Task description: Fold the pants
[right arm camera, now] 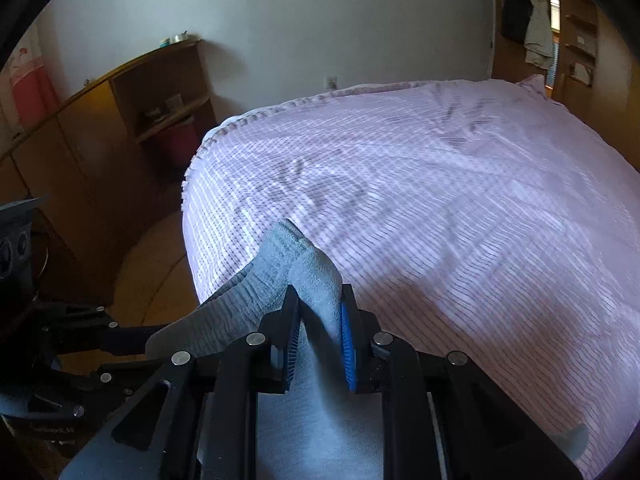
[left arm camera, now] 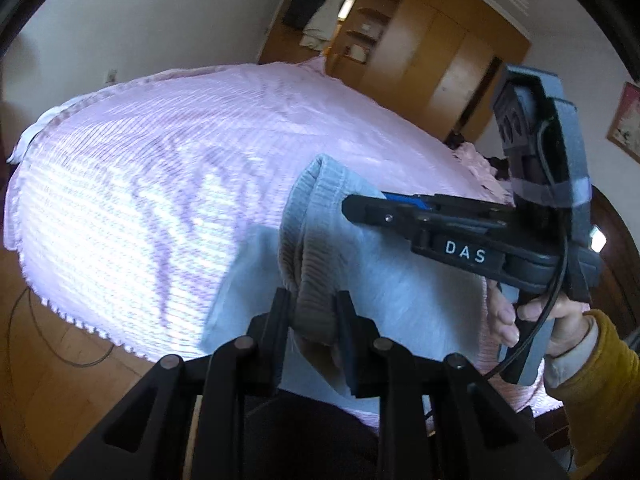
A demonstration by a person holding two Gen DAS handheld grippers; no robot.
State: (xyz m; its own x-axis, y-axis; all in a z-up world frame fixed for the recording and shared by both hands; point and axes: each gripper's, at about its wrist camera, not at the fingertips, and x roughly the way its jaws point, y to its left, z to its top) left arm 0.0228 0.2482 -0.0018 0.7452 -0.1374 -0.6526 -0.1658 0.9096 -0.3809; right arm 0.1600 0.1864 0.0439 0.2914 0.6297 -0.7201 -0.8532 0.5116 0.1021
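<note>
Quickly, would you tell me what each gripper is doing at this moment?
Left gripper: shut on the ribbed waistband of the grey pants.
Right gripper: shut on another fold of the same pants, above the pink bedspread.

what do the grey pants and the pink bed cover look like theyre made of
Grey pants: soft matte knit, probably cotton fleece, going by the ribbed elastic waistband and fuzzy face. Pink bed cover: thin woven cloth with fine dark stripes, likely cotton; it creases sharply and has no sheen. The fibre cannot be confirmed for either.
</note>
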